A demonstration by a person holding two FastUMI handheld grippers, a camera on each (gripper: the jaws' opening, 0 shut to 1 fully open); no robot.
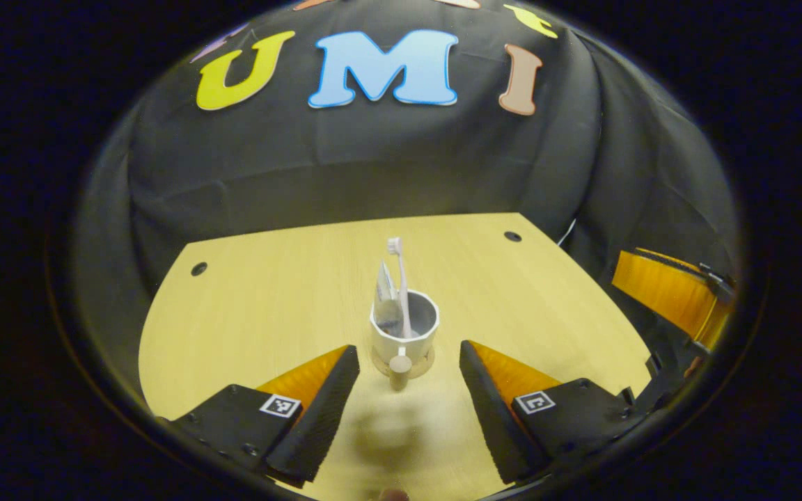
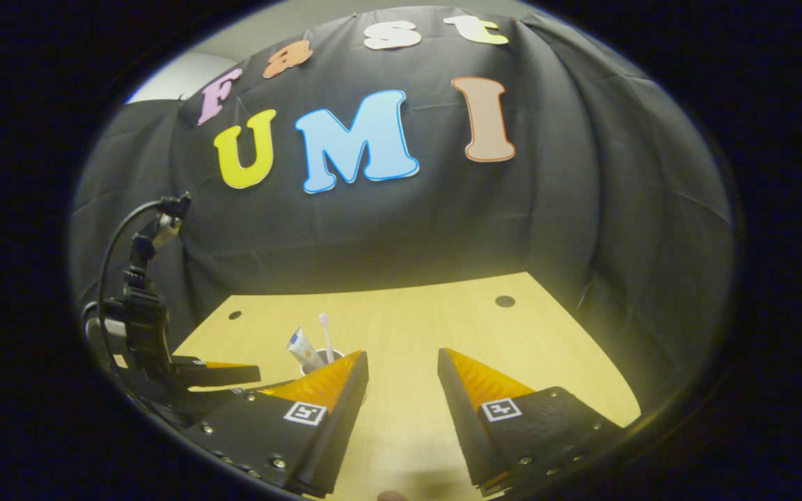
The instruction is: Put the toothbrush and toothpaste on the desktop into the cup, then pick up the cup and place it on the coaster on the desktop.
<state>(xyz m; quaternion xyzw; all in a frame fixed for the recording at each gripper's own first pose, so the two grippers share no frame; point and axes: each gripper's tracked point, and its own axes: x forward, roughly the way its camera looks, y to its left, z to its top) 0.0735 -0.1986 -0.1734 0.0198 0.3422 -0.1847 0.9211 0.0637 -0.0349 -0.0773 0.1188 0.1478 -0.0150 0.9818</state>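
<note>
We see the cup [image 1: 404, 328] standing upright on the coaster [image 1: 402, 363] near the middle of the desk [image 1: 269, 292], w/ the toothbrush [image 1: 399, 278] and toothpaste [image 1: 386, 296] both sticking out of it, bristles up. So the job looks about done, in our view. The left gripper [image 1: 408, 390] is spread wide, empty, its fingers either side of the cup's handle [image 1: 399, 367] but not touching. The right gripper [image 2: 401, 390] is also wide and empty, over bare desk to the right of the cup.

Risks from here (mostly small): if we pull the left gripper away carelessly, a finger could clip the handle and drag the cup off the coaster, or tip it, since the tall brush and tube likely make it top-heavy. Better to back out straight, fingers kept apart.
</note>
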